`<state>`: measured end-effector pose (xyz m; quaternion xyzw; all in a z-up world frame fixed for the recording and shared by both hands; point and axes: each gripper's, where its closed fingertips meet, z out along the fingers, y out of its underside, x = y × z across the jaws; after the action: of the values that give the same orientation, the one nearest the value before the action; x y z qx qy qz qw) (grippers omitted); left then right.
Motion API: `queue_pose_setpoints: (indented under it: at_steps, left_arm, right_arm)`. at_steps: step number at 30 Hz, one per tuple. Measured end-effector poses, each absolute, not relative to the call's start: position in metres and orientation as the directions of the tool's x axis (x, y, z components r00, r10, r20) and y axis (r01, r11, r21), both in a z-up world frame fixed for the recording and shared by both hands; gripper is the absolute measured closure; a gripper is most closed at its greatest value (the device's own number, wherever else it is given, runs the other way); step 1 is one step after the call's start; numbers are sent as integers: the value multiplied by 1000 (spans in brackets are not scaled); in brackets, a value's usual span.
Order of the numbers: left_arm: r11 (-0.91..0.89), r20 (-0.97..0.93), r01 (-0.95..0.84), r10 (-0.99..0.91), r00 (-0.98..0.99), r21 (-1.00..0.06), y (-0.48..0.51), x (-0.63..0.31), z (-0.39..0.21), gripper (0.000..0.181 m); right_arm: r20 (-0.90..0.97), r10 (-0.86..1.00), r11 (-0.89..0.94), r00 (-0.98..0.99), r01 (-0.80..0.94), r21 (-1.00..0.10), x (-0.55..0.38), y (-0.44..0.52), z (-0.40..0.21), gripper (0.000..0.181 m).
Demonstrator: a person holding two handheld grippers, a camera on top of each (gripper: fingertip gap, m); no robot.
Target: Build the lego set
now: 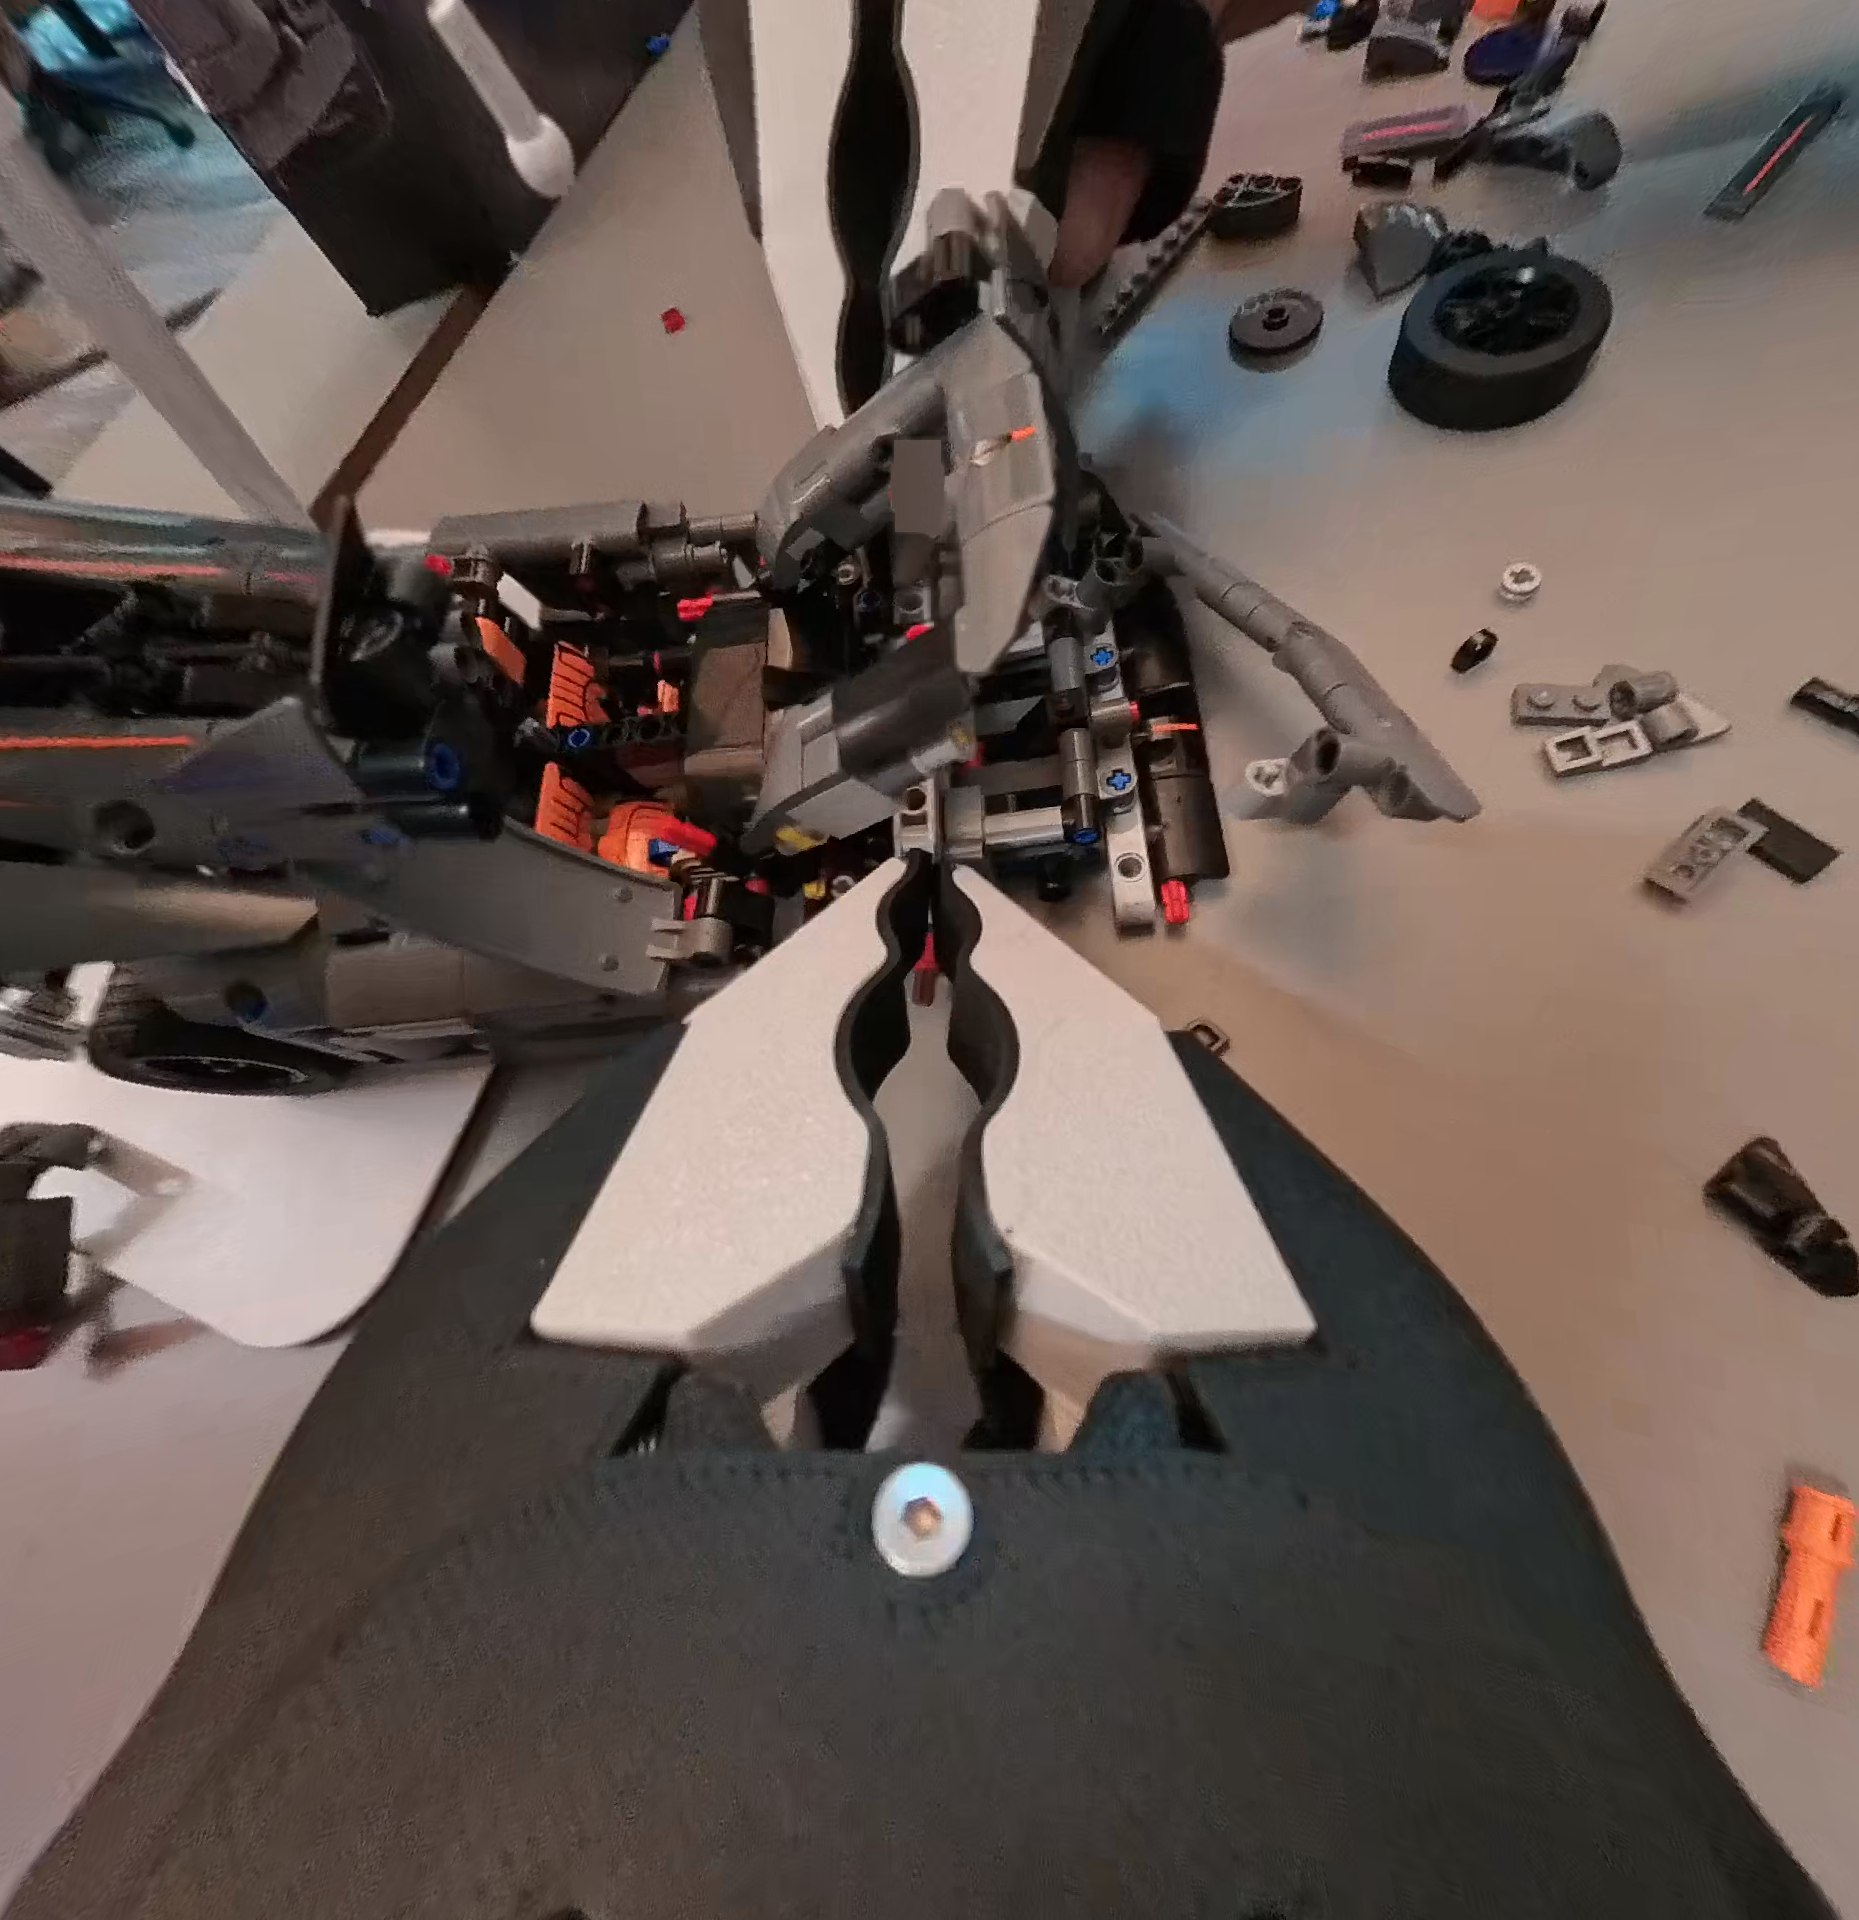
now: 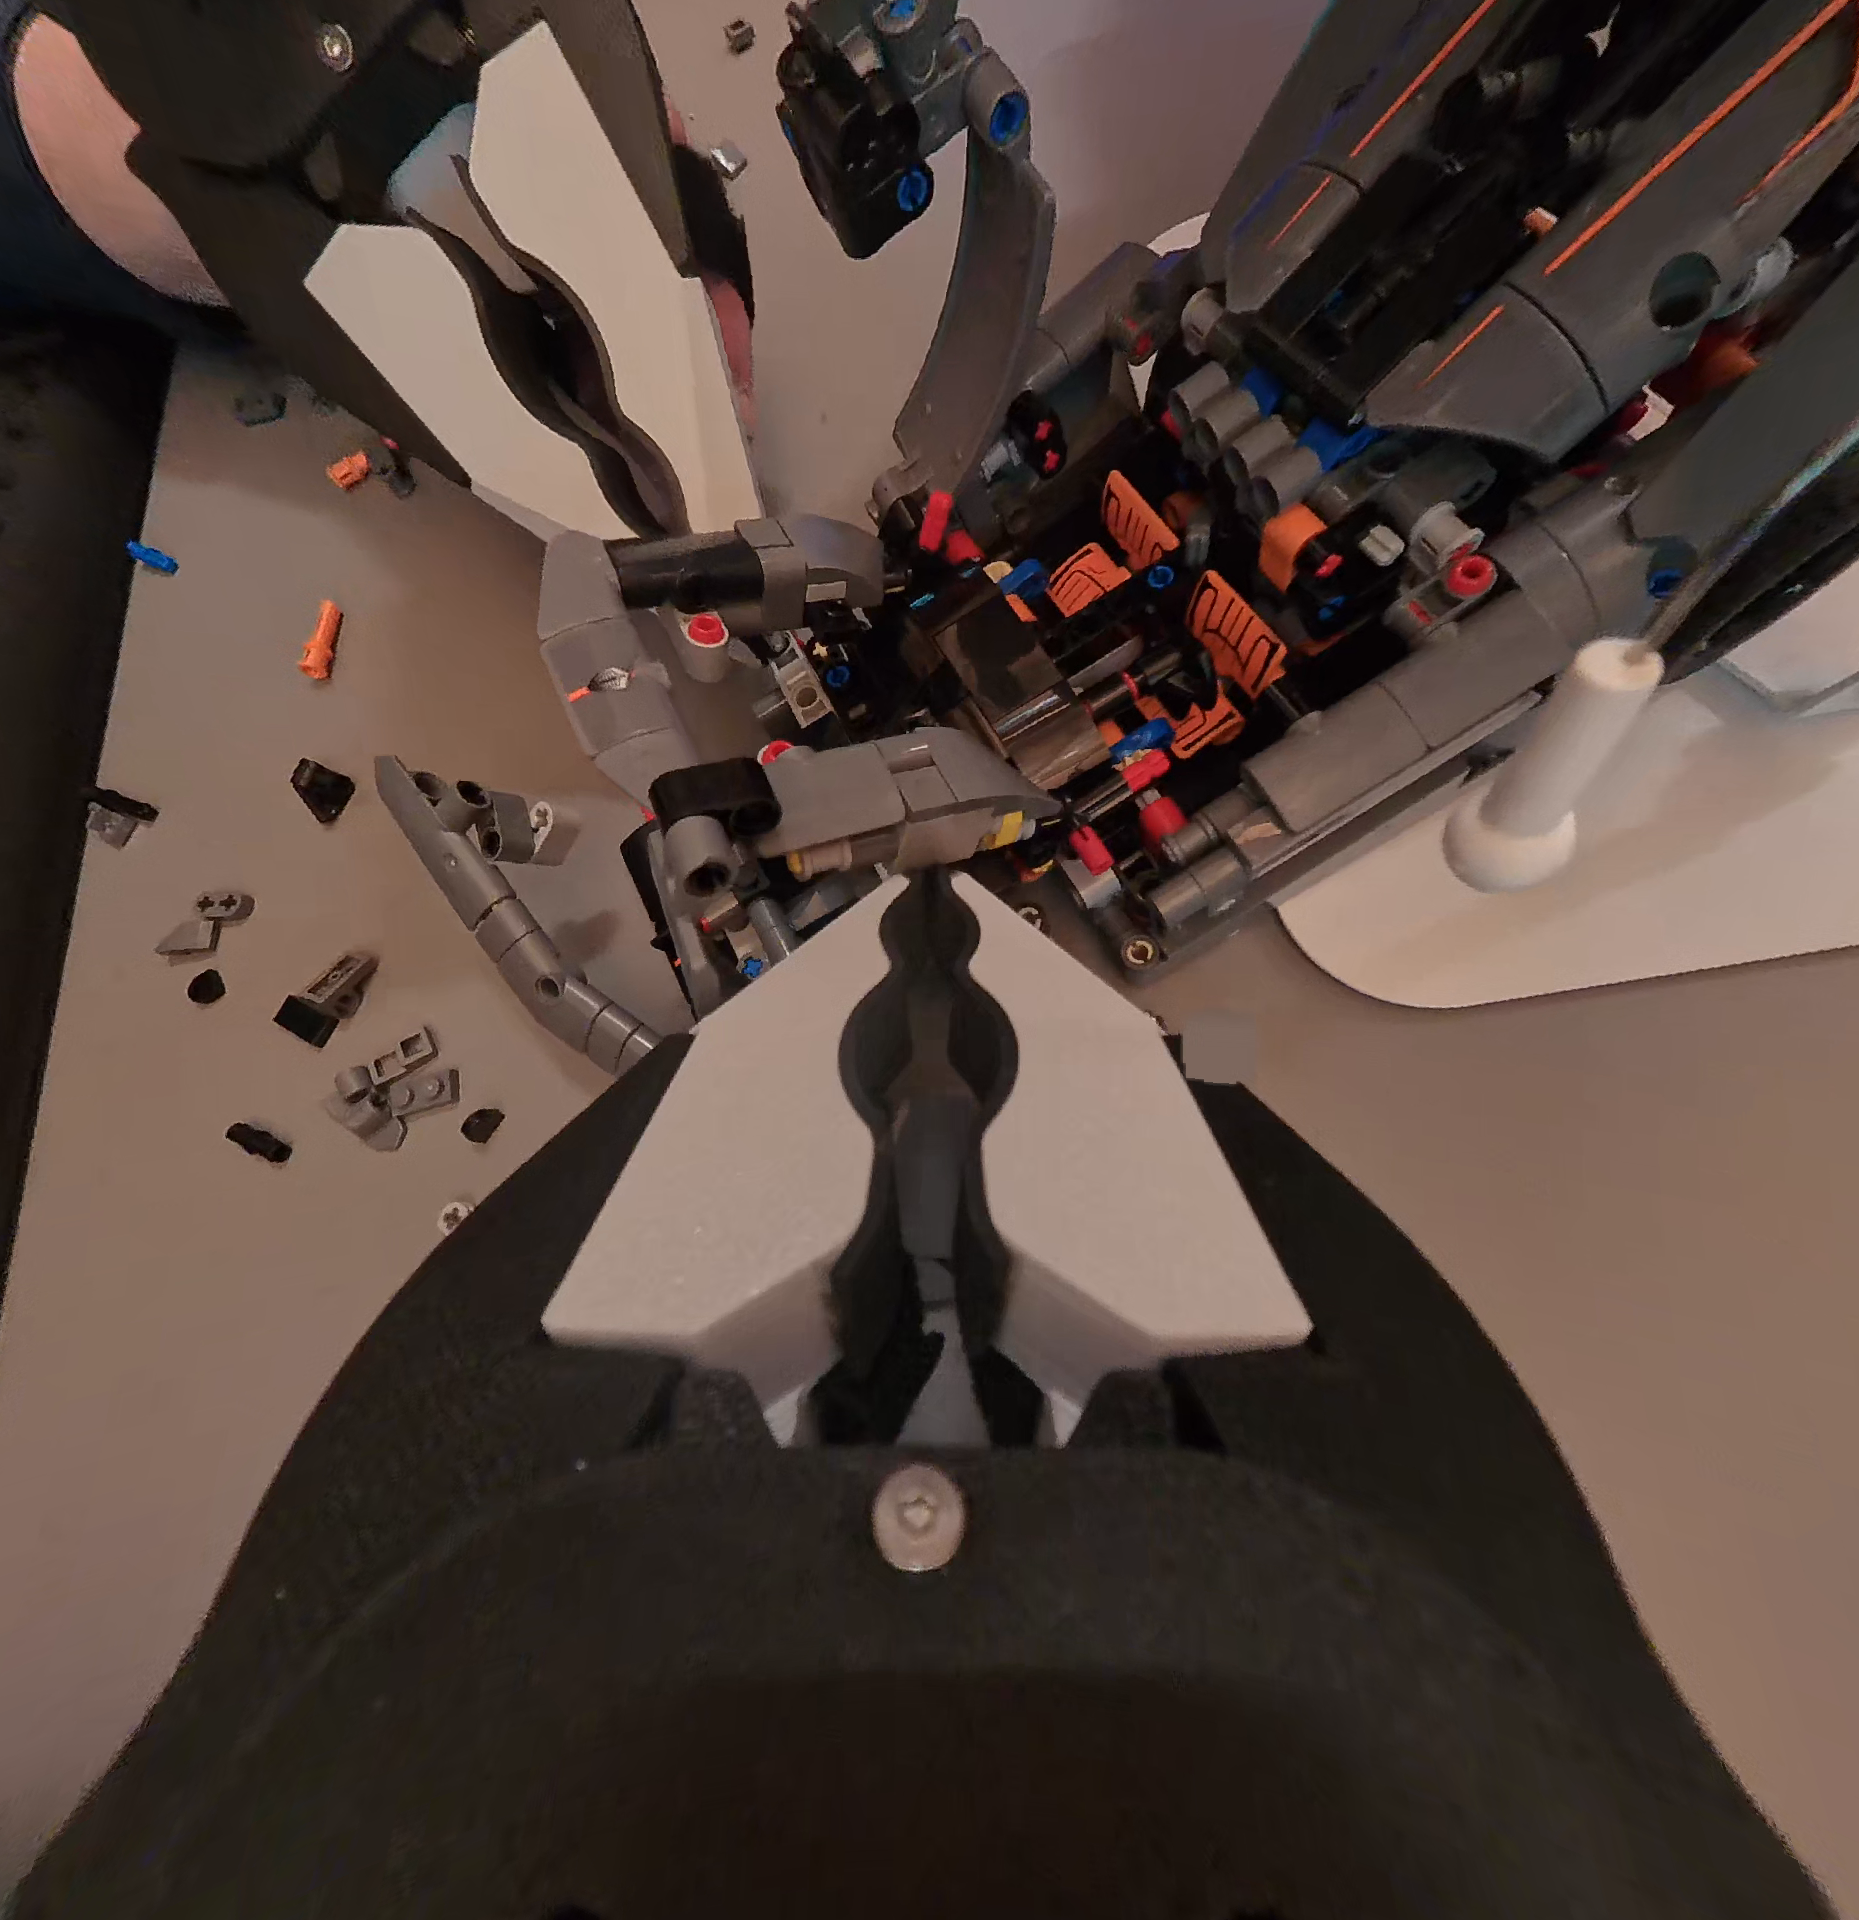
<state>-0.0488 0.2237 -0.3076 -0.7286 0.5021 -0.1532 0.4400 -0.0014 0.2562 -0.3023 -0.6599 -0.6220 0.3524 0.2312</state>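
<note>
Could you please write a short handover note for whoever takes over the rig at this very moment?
Left gripper: closed on a small red pin, tips against the car model at its open front frame.
Right gripper: closed on a dark grey piece, tips at the grey hood assembly.
Done: the car's body, orange seats and most of the frame are built.
Left: seat the hood section; the loose curved grey panel, black wheel, orange pin and small parts on the table remain unattached.
</note>
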Motion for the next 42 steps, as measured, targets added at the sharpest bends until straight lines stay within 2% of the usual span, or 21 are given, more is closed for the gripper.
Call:
queue_pose_setpoints:
  at_steps: [4, 10, 30, 32, 35, 42]
  left_arm:
    - [-197, -91, -546, -886, 456, -815, 223, -49, -308, 181]
    - [-255, -8, -498, -885, 465, -829, 223, -48, -308, 181]
    - [-160, -141, -553, -875, 462, -818, 223, -44, -301, 181]
    - [-150, -134, -516, -871, 472, -843, 225, -43, -293, 181]
    - [-136, -169, -574, -879, 446, -807, 222, -43, -301, 181]
    - [-135, -187, -586, -870, 456, -799, 224, -43, -304, 181]
  right_arm:
    - [-185, 983, -130, -14, 663, -738, -1, 257, -303, 181]
    - [-195, 981, -140, -9, 664, -734, -2, 257, -303, 181]
    - [-167, 986, -113, -23, 649, -753, -1, 257, -302, 181]
    - [-171, 985, -115, -25, 648, -753, -2, 256, -302, 181]
    - [-163, 986, -108, -24, 652, -750, -2, 256, -302, 181]
    - [-165, 986, -111, -21, 655, -748, -3, 255, -302, 181]
